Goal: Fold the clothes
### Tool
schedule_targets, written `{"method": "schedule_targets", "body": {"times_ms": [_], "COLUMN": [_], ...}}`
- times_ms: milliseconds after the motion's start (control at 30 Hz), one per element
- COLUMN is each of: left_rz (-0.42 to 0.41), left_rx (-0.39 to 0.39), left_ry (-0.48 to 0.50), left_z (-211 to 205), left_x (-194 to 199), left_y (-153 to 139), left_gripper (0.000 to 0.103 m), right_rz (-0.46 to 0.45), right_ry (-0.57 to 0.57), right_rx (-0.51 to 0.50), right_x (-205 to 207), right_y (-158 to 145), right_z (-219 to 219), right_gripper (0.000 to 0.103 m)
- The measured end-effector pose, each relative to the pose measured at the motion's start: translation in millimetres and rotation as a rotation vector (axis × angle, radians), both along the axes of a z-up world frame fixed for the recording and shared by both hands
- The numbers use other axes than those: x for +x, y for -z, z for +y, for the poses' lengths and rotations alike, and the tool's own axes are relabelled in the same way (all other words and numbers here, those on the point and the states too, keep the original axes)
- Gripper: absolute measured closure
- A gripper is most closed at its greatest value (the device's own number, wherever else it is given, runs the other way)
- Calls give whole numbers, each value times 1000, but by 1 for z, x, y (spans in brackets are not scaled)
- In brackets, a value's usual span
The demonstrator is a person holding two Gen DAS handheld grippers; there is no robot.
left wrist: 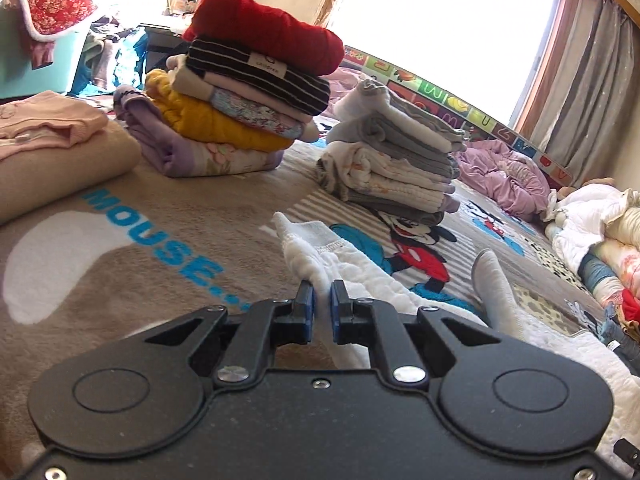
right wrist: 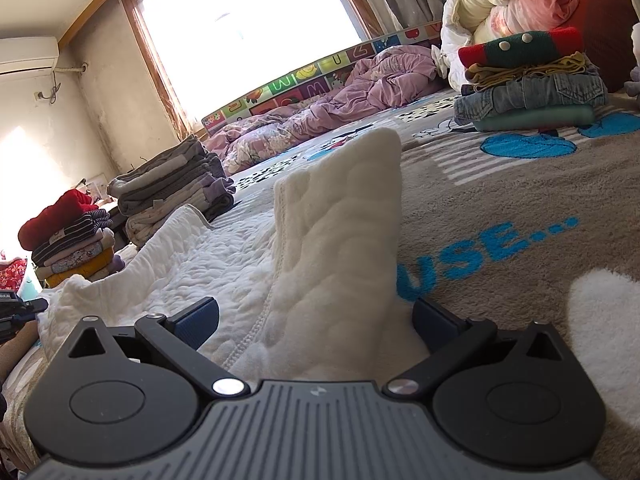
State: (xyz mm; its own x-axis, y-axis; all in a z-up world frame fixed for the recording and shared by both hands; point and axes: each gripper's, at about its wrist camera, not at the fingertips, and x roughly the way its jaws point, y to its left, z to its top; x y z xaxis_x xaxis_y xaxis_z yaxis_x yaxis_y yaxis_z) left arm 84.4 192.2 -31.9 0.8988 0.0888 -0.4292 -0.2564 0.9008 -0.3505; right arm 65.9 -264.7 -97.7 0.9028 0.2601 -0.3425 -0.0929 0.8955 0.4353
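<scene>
Sunlit bed [left wrist: 120, 280] carries 2 folded stacks at 12 o'clock; left hand-held gripper [left wrist: 322, 300] pinches the white garment [right wrist: 224, 248] for folding, right hand-held gripper [right wrist: 316, 322] gapes around its raised fold.

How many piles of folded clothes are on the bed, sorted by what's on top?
Red-topped stack: 1
Grey and white stack: 1
Pink-topped pile: 1
Red-and-green-topped stack: 1
Total: 4
</scene>
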Motion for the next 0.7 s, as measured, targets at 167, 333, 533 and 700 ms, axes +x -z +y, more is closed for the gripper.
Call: {"method": "schedule_targets", "body": {"times_ms": [167, 333, 533, 700], "left_rz": [86, 154, 38, 13], "left_rx": [-25, 87, 73, 25], "left_ry": [-64, -168, -141, 70], "left_z": [7, 1, -14, -67], "left_x": [-15, -19, -19, 12], "left_y": [14, 17, -3, -10], "left_gripper": [96, 72, 64, 58], "right_rz": [-2, -3, 2, 16], "right_ry": [1, 2, 4, 36], "right_rx": [-2, -4, -11, 34], "right_x": [0, 0, 2, 0], "right_y": [0, 1, 0, -6], "right_z": [-1, 0, 0, -6], "right_gripper": [0, 0, 0, 6]}}
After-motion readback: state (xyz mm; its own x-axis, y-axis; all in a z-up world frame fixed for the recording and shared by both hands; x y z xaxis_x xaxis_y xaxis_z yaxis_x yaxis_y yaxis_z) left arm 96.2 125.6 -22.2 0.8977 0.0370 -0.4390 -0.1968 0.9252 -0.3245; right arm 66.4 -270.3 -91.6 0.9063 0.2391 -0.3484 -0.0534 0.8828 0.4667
